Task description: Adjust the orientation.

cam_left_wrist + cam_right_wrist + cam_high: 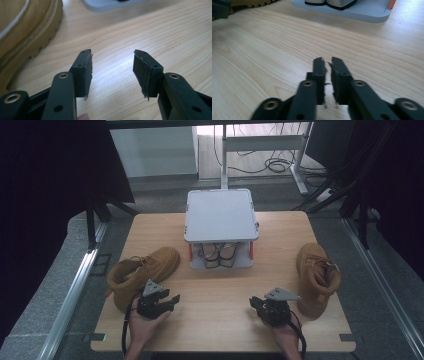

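The table carries a grey rack at the back with a tan boot to either side: the left boot lies on its side, long axis running from front-left to back-right, touching or just beside the left gripper, while the right boot stands upright just right of the right gripper. Left gripper's fingers stand apart on nothing, with the boot's lugged sole up to their left. Right fingers are all but together, empty over bare wood.
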`<action>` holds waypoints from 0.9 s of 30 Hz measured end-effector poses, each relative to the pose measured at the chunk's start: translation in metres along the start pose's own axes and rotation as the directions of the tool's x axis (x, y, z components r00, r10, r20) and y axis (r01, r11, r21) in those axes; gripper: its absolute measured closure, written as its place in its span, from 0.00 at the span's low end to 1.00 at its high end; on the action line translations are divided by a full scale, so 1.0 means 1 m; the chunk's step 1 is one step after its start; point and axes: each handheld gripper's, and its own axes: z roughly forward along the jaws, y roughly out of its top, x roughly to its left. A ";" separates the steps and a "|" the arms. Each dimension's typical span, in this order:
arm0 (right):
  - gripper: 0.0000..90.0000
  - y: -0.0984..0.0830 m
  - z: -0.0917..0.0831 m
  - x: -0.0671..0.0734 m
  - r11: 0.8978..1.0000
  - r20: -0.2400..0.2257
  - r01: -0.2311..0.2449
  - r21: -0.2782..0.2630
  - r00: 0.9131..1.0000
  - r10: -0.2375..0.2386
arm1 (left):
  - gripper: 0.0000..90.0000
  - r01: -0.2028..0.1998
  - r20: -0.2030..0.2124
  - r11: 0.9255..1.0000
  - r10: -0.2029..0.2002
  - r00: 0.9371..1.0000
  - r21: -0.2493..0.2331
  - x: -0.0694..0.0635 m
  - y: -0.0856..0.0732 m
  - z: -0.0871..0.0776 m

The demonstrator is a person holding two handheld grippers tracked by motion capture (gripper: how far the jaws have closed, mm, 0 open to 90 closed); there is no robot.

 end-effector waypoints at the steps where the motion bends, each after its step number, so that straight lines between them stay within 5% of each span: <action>1: 0.99 0.001 -0.001 0.000 1.000 0.006 0.012 0.005 1.000 -0.012 | 0.55 -0.004 -0.009 1.000 0.004 1.000 0.002 0.000 0.000 0.002; 6: 1.00 0.001 -0.013 -0.004 0.998 0.048 0.059 0.009 0.997 -0.059 | 0.55 -0.022 -0.005 0.999 0.022 1.000 0.046 0.000 -0.002 0.016; 20: 1.00 -0.007 -0.051 -0.054 0.999 0.152 0.009 -0.035 0.988 -0.003 | 0.54 -0.055 0.001 0.997 0.055 0.998 0.052 -0.014 -0.001 0.015; 27: 1.00 -0.011 -0.056 -0.074 0.999 0.183 -0.006 -0.036 0.983 0.013 | 0.54 -0.046 -0.009 0.998 0.046 0.999 0.043 -0.014 -0.002 0.010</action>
